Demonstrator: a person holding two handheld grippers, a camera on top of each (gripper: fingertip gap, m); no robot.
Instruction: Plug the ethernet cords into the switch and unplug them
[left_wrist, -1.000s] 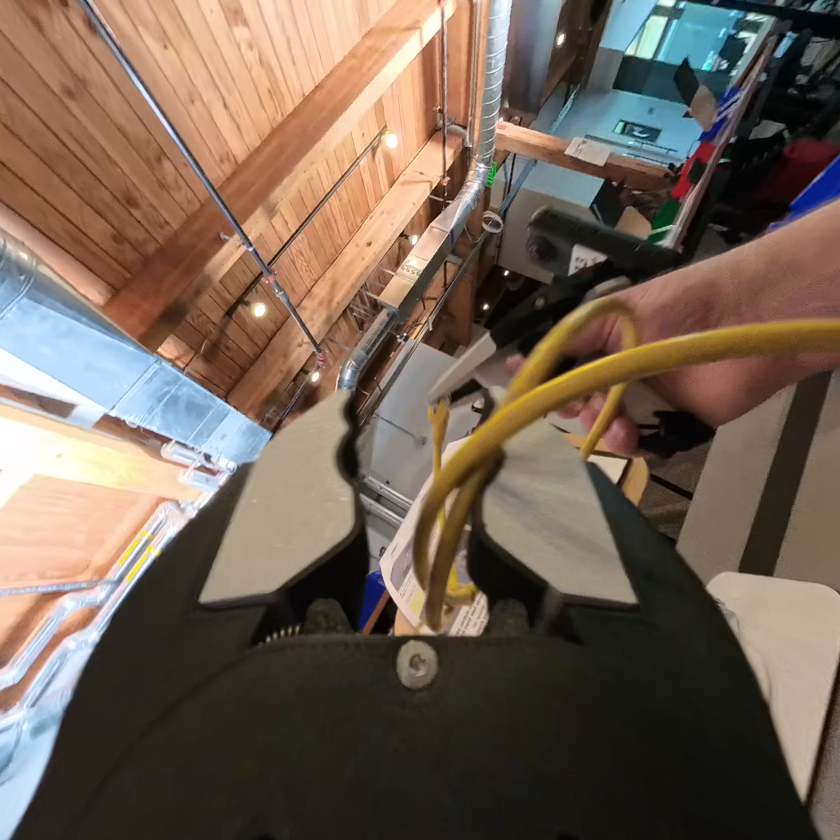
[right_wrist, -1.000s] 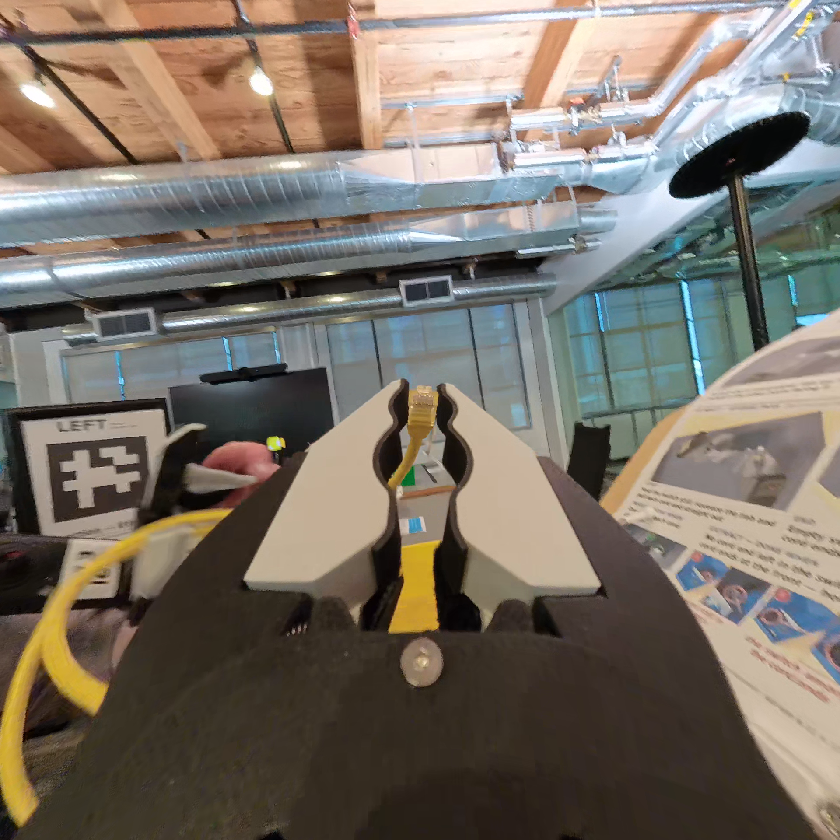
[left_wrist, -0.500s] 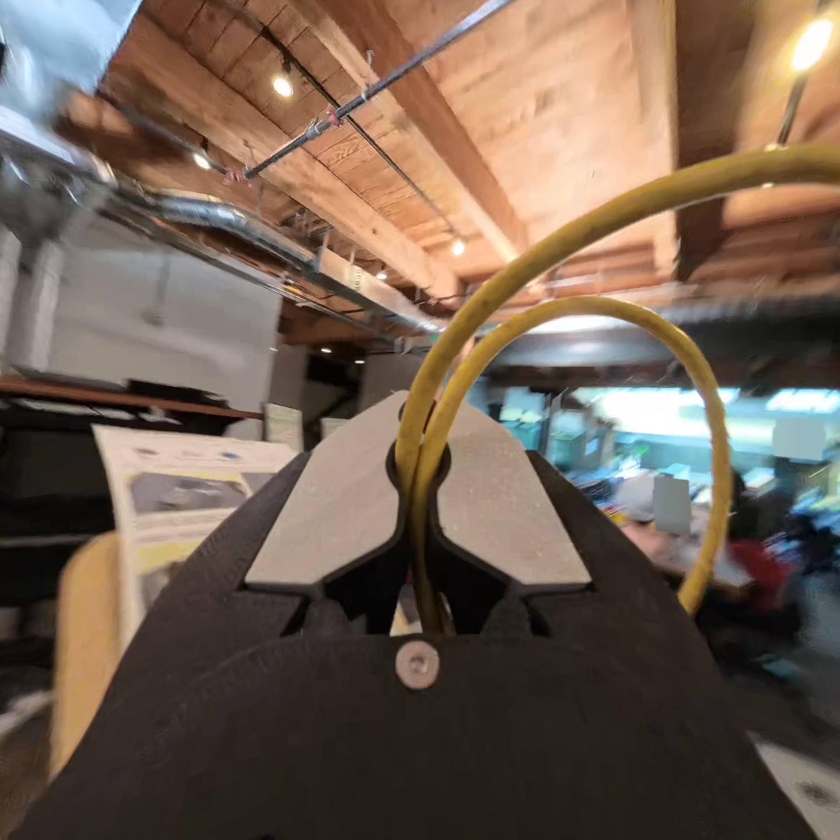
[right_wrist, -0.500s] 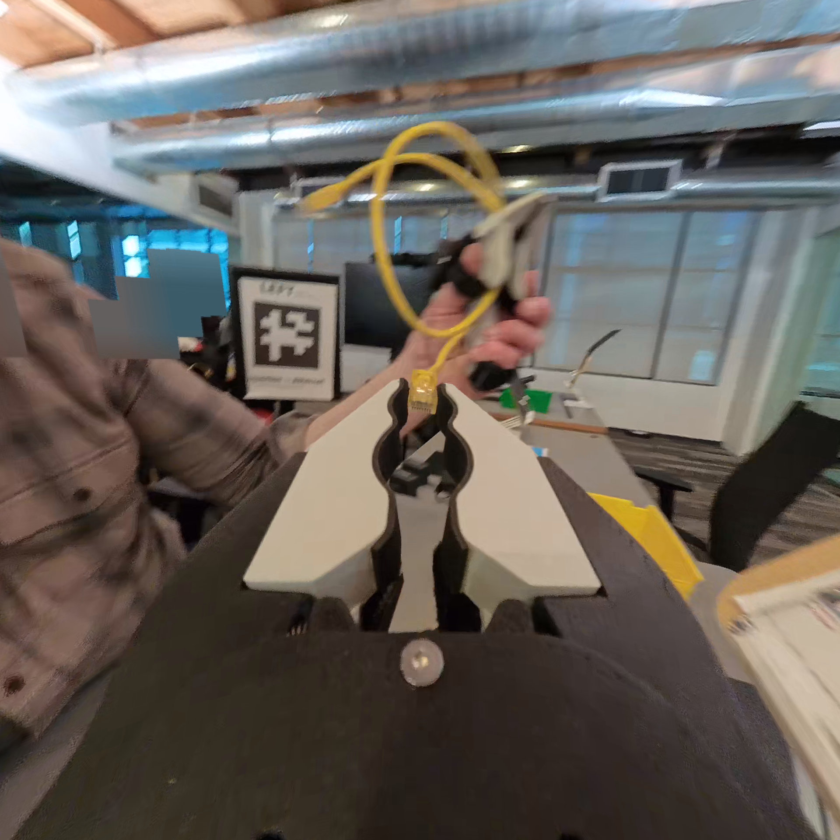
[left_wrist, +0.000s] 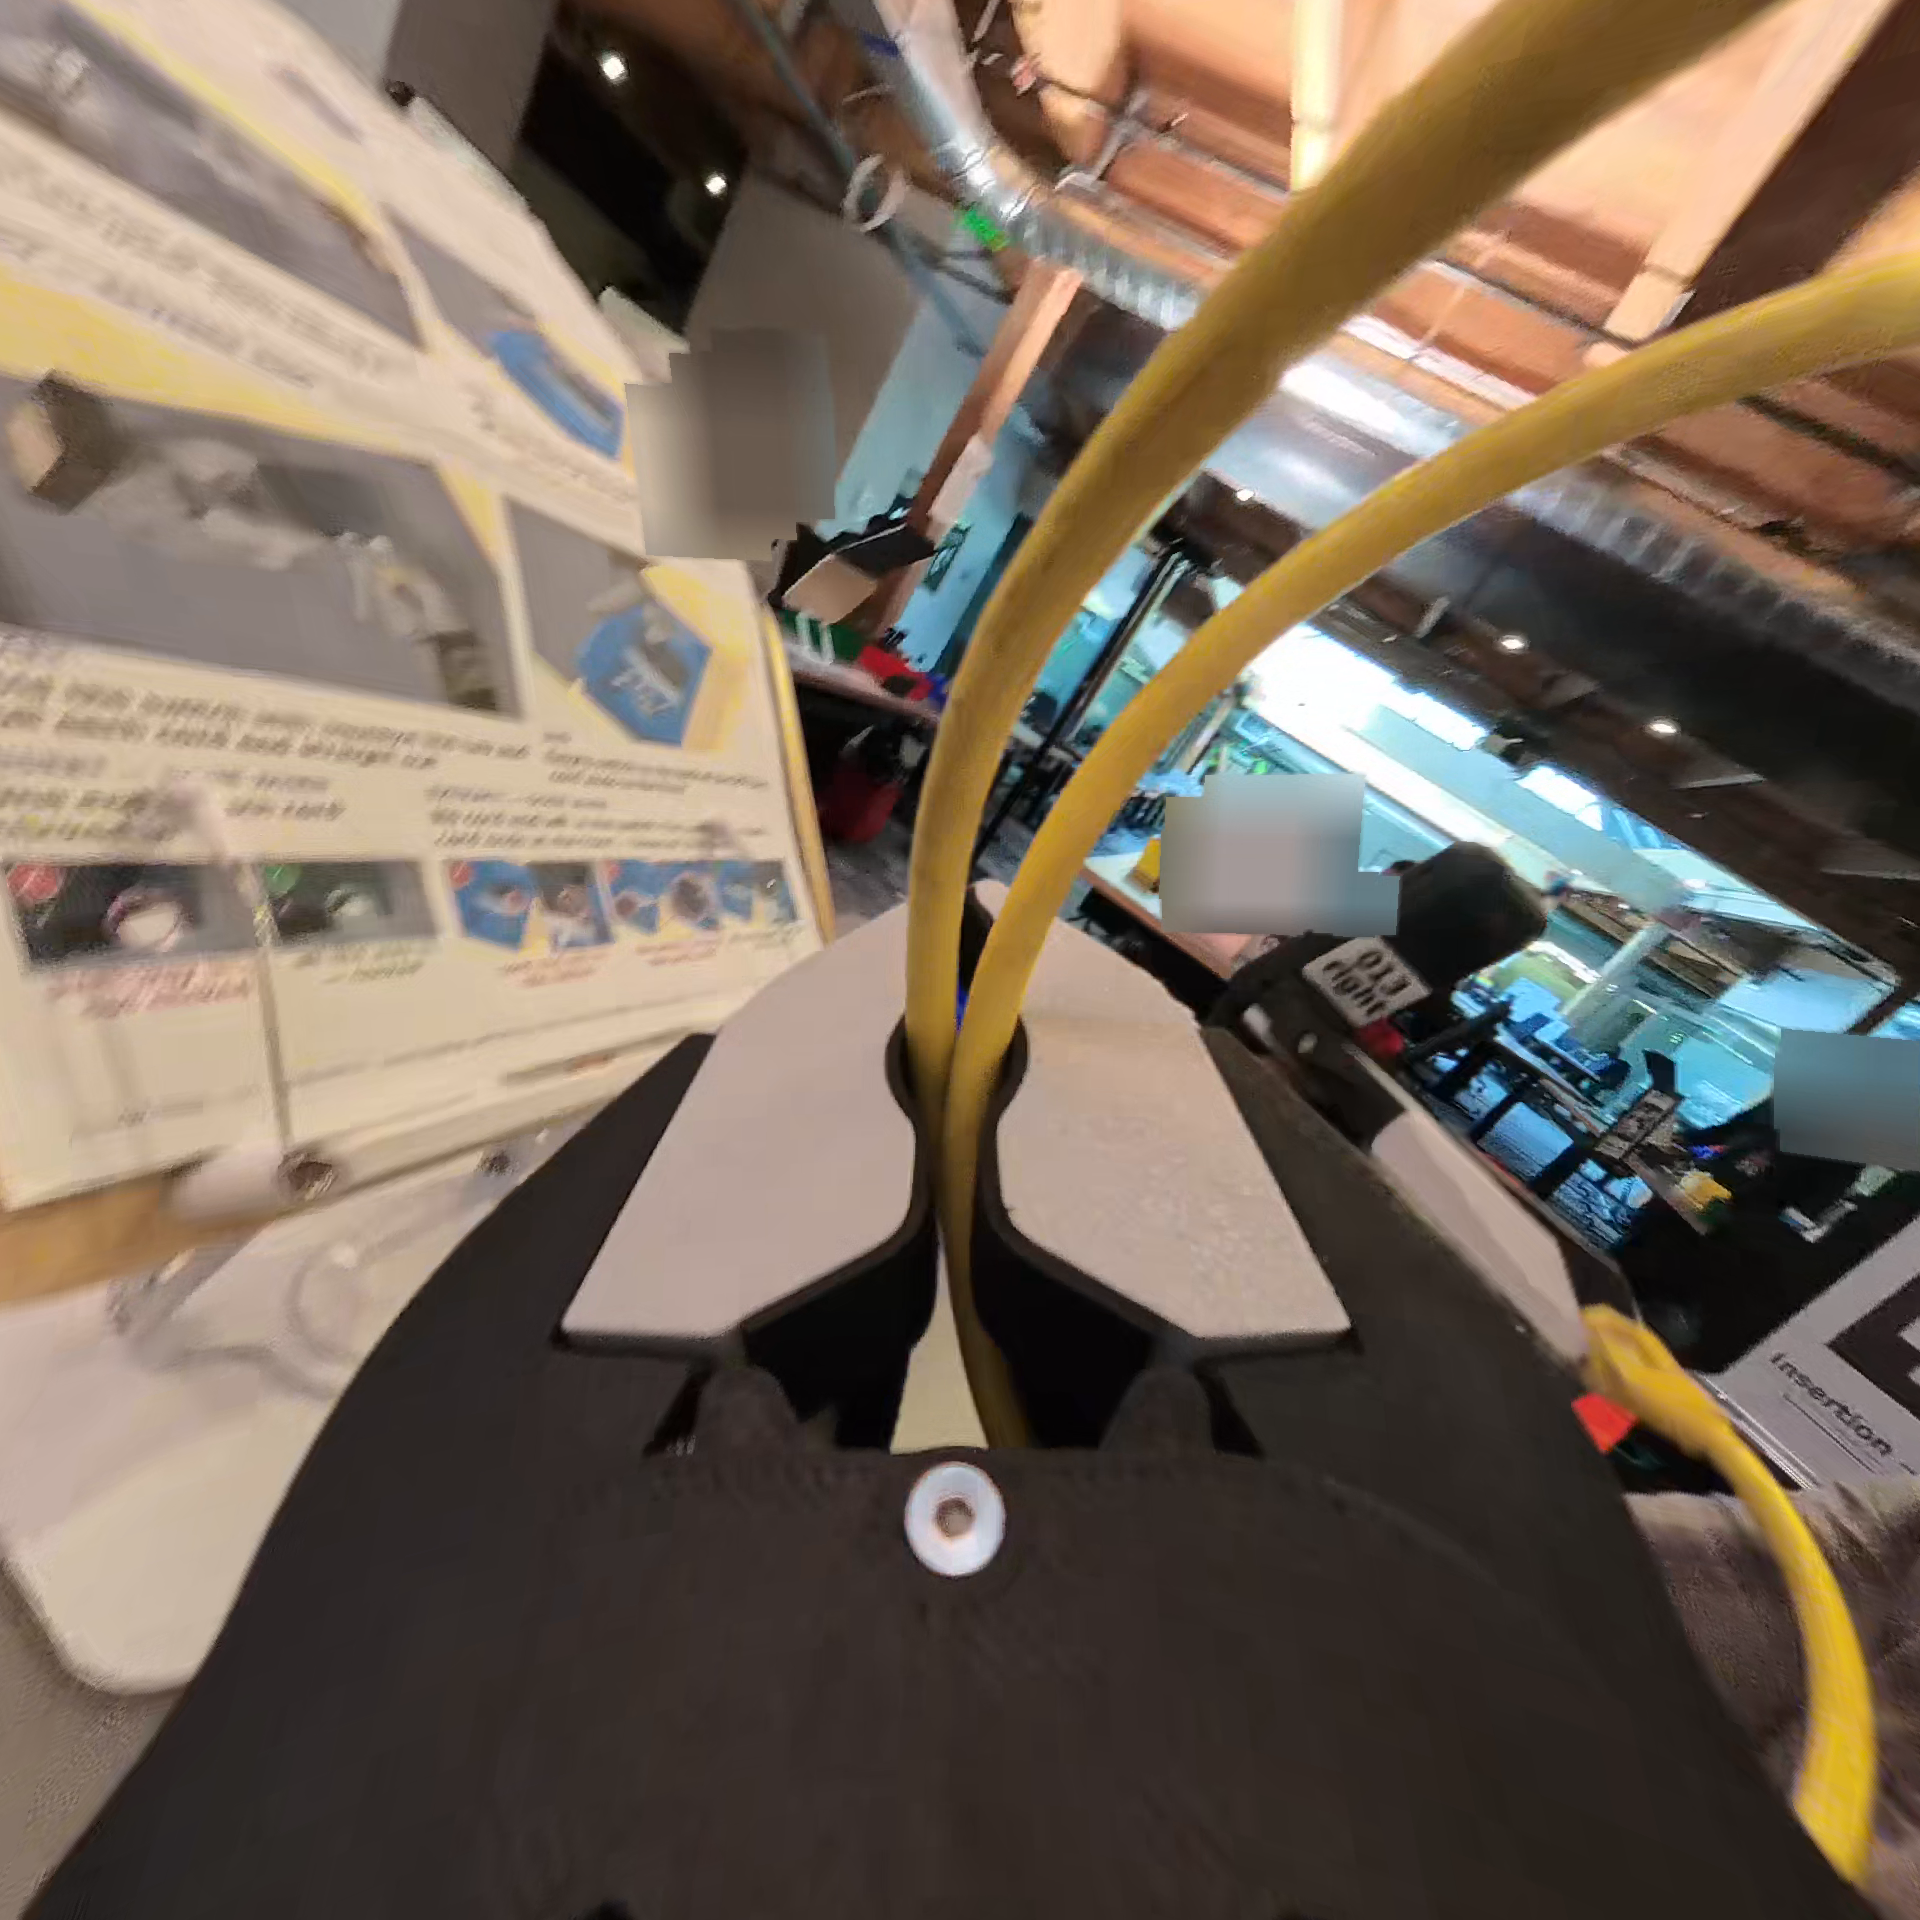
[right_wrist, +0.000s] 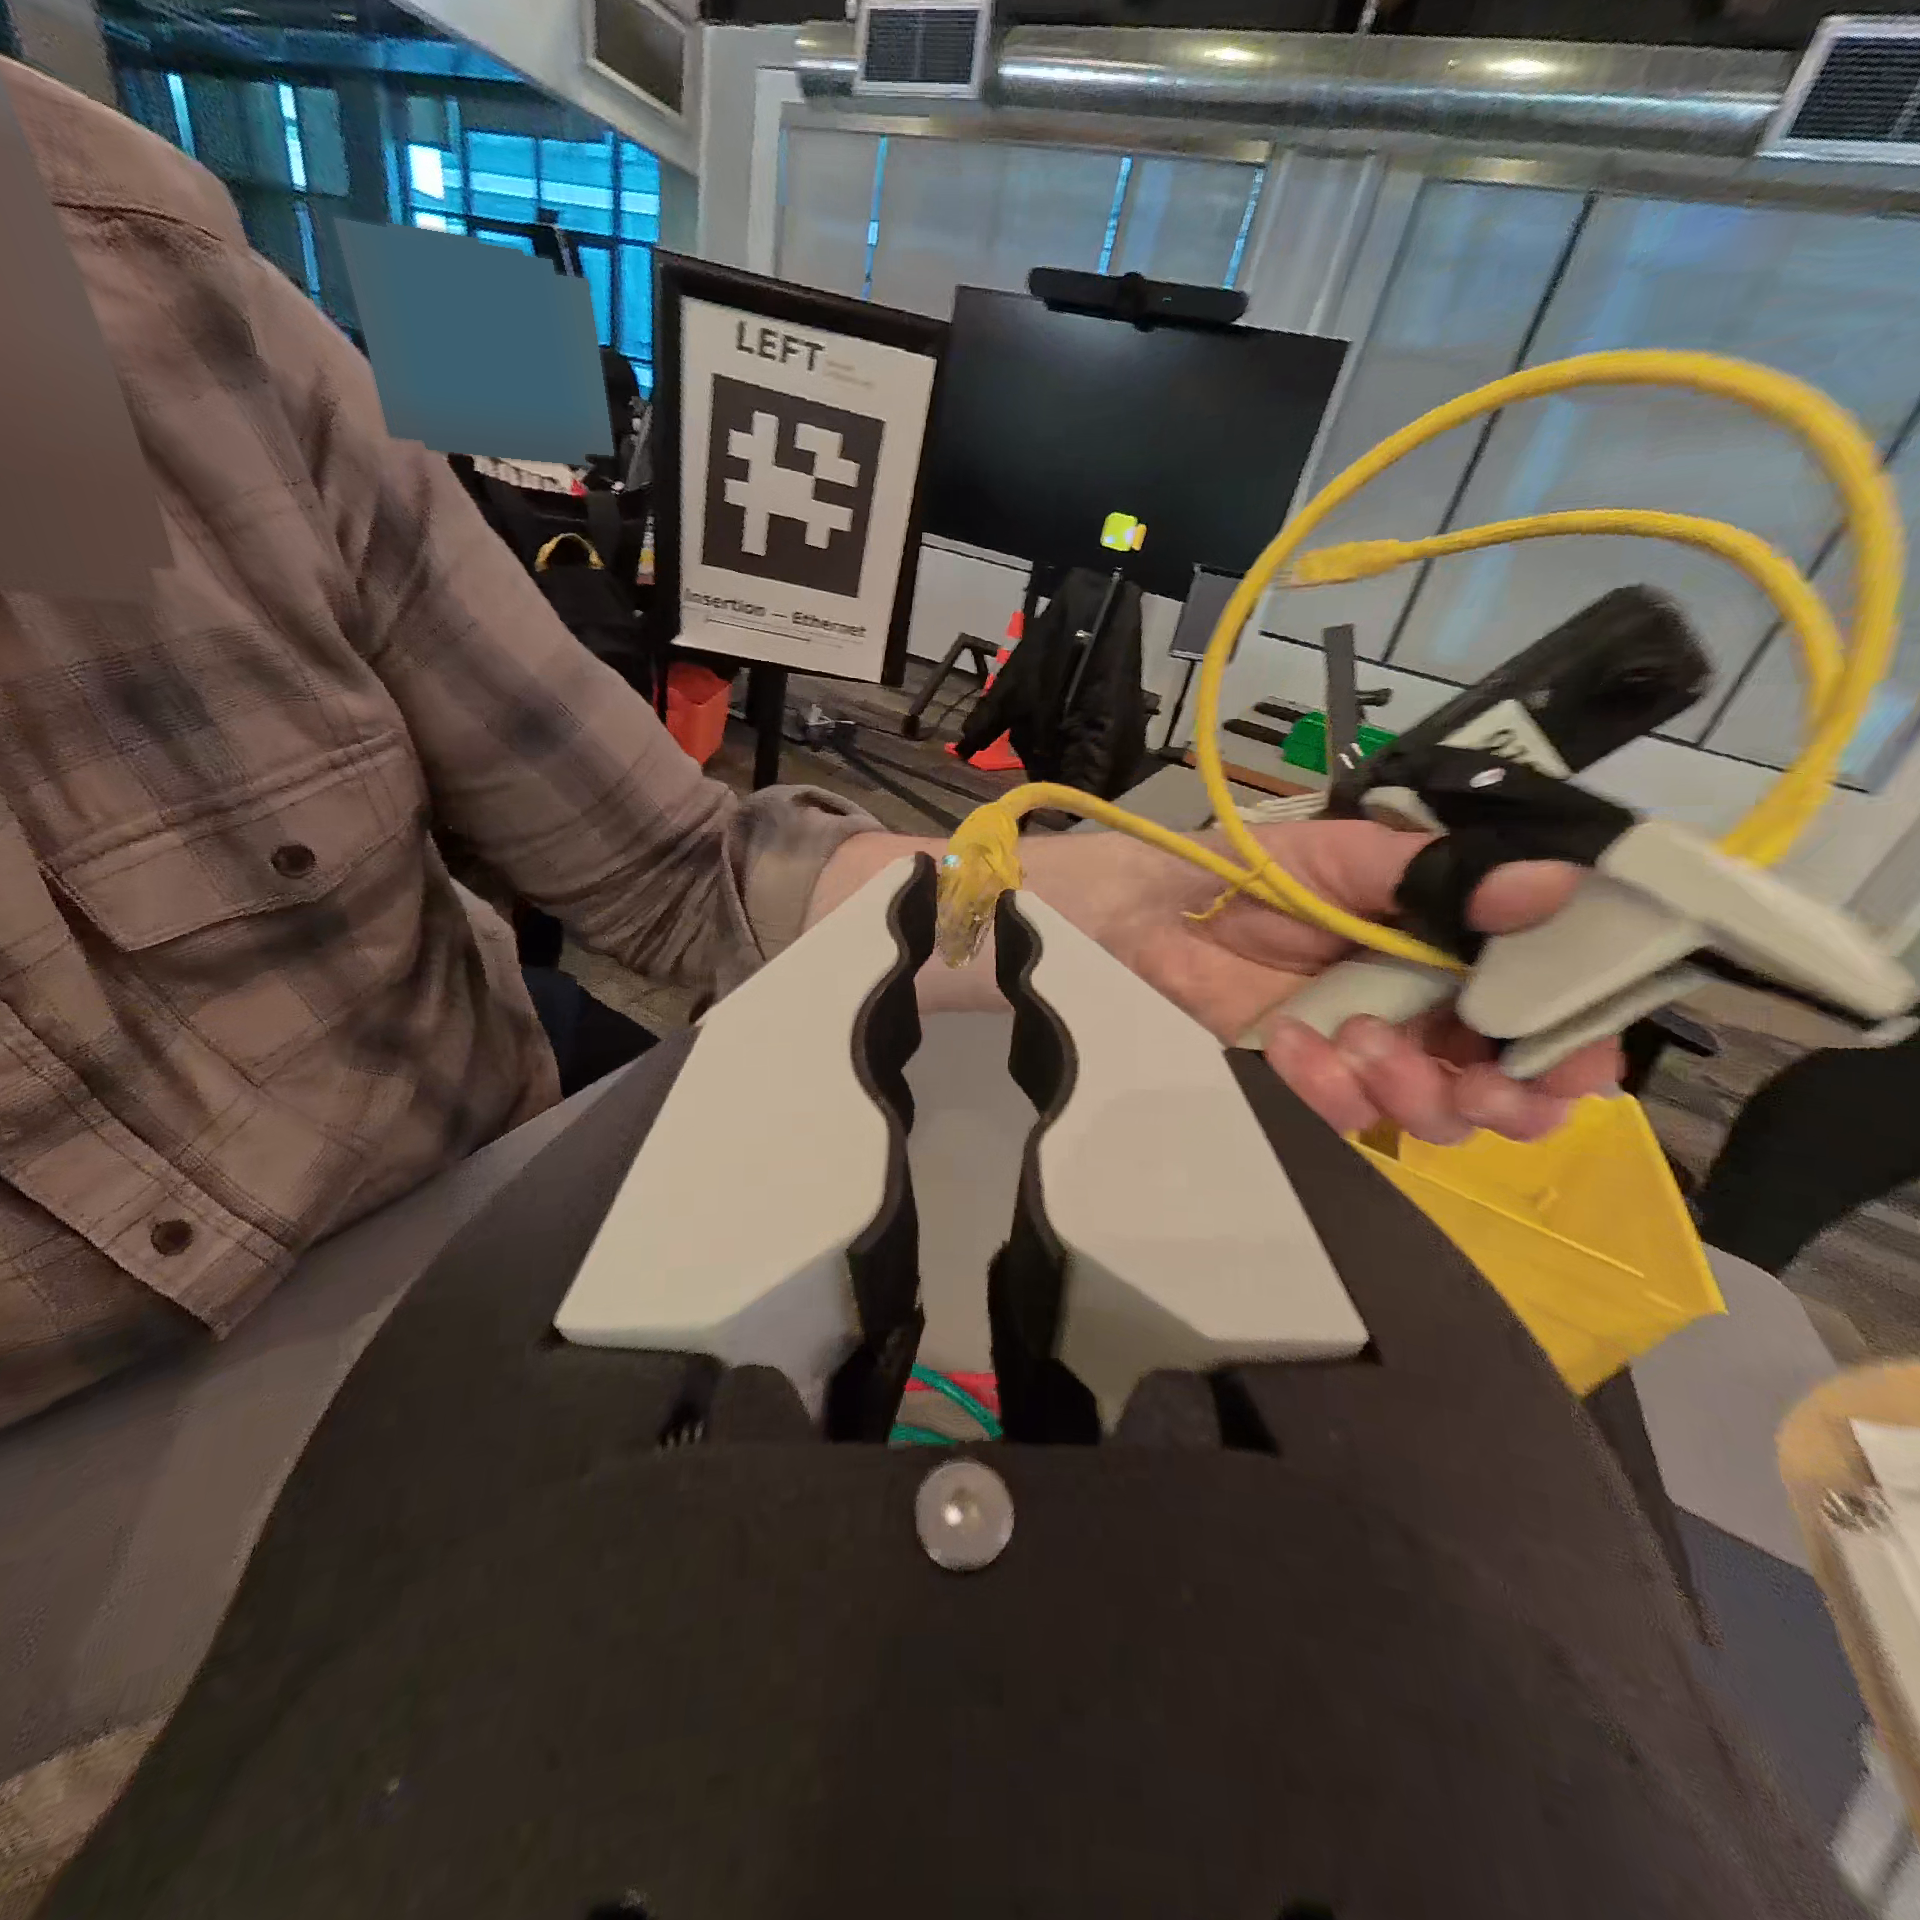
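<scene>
Now both grippers hold one yellow cord (left_wrist: 940, 831).
Left gripper (left_wrist: 956, 1049) squeezes its loop; right gripper (right_wrist: 961, 914) pinches the plug (right_wrist: 971, 899).

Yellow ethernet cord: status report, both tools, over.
Left tool shut on yellow ethernet cord, doubled loop. Right tool pinching its plug at the tips. Switch not in view.

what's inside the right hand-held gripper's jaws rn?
Only the clear plug of the yellow ethernet cord, at the tips of the right hand-held gripper. The gap below is empty; red and green cables show through, mostly covered.
</scene>
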